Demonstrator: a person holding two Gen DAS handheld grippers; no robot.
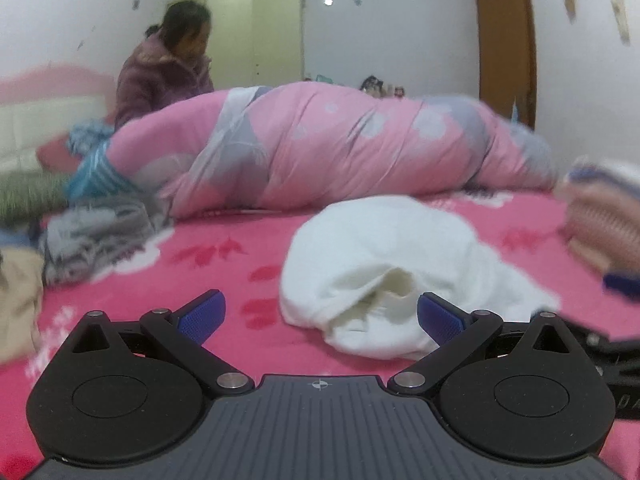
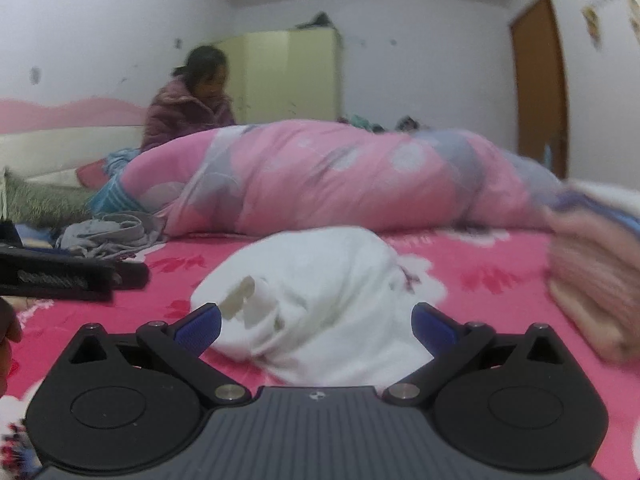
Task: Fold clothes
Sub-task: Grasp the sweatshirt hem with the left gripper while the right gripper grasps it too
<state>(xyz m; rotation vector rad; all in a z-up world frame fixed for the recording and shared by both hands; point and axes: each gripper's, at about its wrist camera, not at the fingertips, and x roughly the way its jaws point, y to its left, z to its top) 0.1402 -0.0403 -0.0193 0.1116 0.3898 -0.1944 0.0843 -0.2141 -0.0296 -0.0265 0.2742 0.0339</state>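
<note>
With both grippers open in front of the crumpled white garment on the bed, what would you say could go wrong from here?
1. The white garment lies bunched in layers, so the right gripper may pinch several folds at once rather than one edge.
2. The left gripper sits close beside it; both aiming at the same heap could collide.
3. The folded stack lies near on the right, so spreading the garment might knock it over.

White walls (image 1: 400,32), pale green wardrobe (image 1: 256,36), brown wooden door (image 1: 506,40)
</note>
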